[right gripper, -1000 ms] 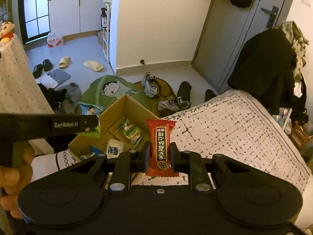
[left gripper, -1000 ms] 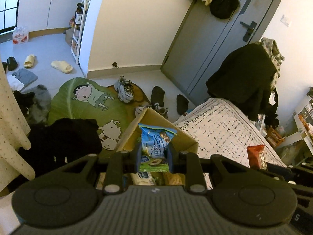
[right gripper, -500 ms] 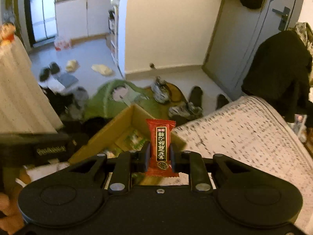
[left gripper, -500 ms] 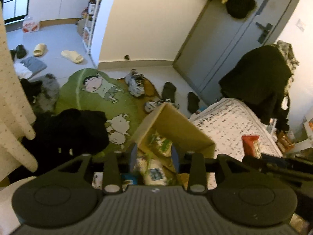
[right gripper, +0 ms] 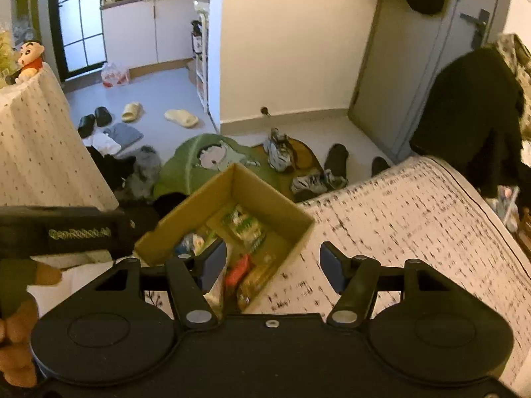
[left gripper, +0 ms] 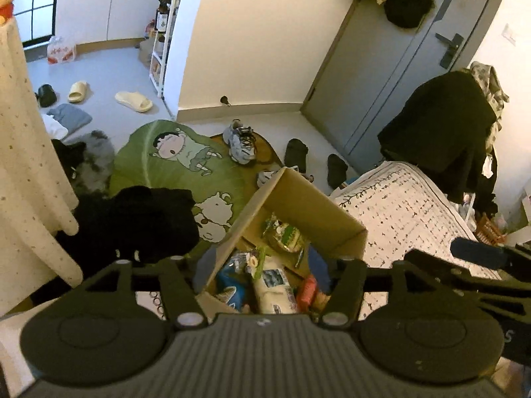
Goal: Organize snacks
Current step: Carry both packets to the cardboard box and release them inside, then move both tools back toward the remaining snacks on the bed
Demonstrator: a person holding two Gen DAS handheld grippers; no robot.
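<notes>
- Left wrist view: the left gripper [left gripper: 260,265] is tilted down over the cardboard box [left gripper: 318,204], its jaws are opening and there's nothing pinched between them, so it's let go.
- Same view, the snacks are all in the box: a green packet [left gripper: 282,232] toward the far end, a blue packet [left gripper: 232,285] and a white pouch [left gripper: 273,287] nearer the camera, plus a red packet [left gripper: 307,288] just beside the right-hand finger.
- The box sits at the edge of the patterned bedspread [left gripper: 408,212], with the green cartoon rug [left gripper: 179,162] on the floor past it.
- The other tool's dark body pokes in from the right edge.
- Right wrist view: the right gripper [right gripper: 272,265] also has its jaws opening, 2 blue pads [right gripper: 214,260] well apart and nothing held.
- Below it the red packet [right gripper: 237,272] lies inside the cardboard box [right gripper: 265,192] next to a yellowish packet [right gripper: 255,280], with the green one [right gripper: 247,225] farther in.
- The patterned bedspread [right gripper: 415,219] fills the right side.
- A hand [right gripper: 18,328] grips the left tool at the left edge.
</notes>
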